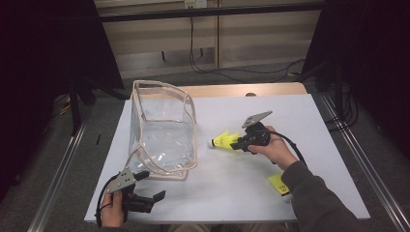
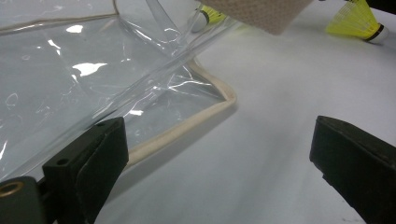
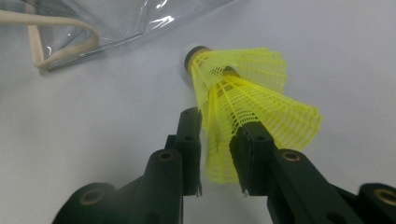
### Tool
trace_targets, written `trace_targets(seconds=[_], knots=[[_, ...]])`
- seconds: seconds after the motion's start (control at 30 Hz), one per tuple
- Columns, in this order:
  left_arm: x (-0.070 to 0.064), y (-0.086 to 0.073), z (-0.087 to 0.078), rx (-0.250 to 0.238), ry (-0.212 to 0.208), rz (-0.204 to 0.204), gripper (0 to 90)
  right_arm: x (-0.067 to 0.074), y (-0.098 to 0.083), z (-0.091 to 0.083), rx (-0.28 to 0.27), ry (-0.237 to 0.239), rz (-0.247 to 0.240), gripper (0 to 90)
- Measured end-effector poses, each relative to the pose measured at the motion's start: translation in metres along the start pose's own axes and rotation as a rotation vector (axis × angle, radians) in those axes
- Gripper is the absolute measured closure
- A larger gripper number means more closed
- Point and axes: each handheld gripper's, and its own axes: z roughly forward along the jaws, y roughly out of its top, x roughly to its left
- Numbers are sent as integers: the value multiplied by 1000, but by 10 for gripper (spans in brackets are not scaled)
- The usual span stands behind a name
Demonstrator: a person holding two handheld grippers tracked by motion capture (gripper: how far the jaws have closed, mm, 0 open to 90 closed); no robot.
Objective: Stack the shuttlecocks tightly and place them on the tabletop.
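Observation:
A clear plastic bag (image 1: pixel 164 125) with beige trim stands open on the left of the white table top (image 1: pixel 300 116). To its right lies a yellow shuttlecock (image 1: pixel 223 141), white cork toward the bag. My right gripper (image 1: pixel 234 143) reaches it from the right. In the right gripper view the mesh skirt of the shuttlecock (image 3: pixel 243 88) sits between the jaws of my right gripper (image 3: pixel 219 140), which stand slightly apart and do not squeeze it. My left gripper (image 1: pixel 153 185) rests at the front left, open wide by the bag's near corner (image 2: pixel 224 93), with nothing between its fingers (image 2: pixel 219 140).
A second yellow shuttlecock (image 1: pixel 280 186) lies near the front right, beside the person's right sleeve; it also appears far off in the left gripper view (image 2: pixel 357 21). Cables run across the floor beyond the table's far edge.

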Motion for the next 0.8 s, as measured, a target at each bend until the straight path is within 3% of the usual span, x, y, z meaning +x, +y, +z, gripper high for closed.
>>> trace_targets(seconds=[0.8], knots=[[0,0,0,1,0,-1,40,2,3,-18,-22,-30,-21,555]])
